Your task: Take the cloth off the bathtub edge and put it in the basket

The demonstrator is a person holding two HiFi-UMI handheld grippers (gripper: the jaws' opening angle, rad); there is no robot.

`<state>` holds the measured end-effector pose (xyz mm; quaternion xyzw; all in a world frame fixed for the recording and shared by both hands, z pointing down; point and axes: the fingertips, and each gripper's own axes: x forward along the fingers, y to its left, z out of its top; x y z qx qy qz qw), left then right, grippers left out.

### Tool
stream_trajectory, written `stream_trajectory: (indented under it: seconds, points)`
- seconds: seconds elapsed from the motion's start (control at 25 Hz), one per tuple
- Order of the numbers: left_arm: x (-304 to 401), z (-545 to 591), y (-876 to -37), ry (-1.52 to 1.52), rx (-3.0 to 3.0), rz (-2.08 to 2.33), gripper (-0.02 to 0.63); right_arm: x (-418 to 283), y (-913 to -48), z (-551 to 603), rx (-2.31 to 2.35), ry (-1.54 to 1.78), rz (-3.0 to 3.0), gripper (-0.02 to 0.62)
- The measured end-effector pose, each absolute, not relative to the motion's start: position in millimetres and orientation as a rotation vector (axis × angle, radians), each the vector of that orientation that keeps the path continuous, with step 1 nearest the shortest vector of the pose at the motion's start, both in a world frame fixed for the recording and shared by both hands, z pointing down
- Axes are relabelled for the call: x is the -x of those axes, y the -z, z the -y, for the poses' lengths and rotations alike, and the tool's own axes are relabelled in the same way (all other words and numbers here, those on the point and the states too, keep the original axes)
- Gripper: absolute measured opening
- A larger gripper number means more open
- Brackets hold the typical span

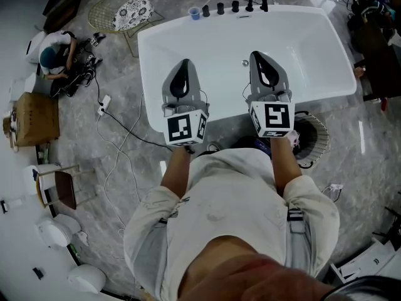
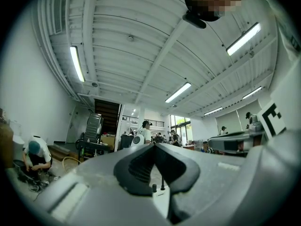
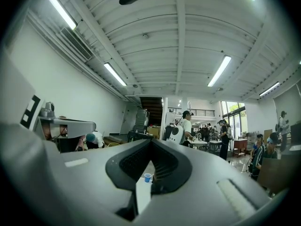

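Head view: the white bathtub [image 1: 313, 49] runs long left to right. The left gripper [image 1: 183, 64] and right gripper [image 1: 259, 56] point across its near edge, over the open tub. A wire basket [image 1: 319, 130] stands by the tub's near right corner; I cannot tell whether the cloth lies in it.
Left gripper view: fingers [image 2: 134, 168] pressed together, empty.
Right gripper view: fingers [image 3: 124, 166] likewise.

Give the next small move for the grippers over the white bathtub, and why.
Probably open the right gripper and dip it toward the near rim of the white bathtub: it and the left gripper are shut, empty and level; no cloth shows.
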<state>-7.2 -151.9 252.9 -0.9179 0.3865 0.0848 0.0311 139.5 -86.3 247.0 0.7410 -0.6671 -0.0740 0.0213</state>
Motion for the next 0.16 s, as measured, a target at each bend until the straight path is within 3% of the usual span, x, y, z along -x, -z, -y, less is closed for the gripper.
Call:
stream_trajectory:
  seconds: [0.16]
  points:
    - [4.8, 152.4, -254.1, -0.260, 2.833, -1.184, 0.002, -142.3, -249.1, 85.3, -2.303, 0.222, 2.054, 0.002]
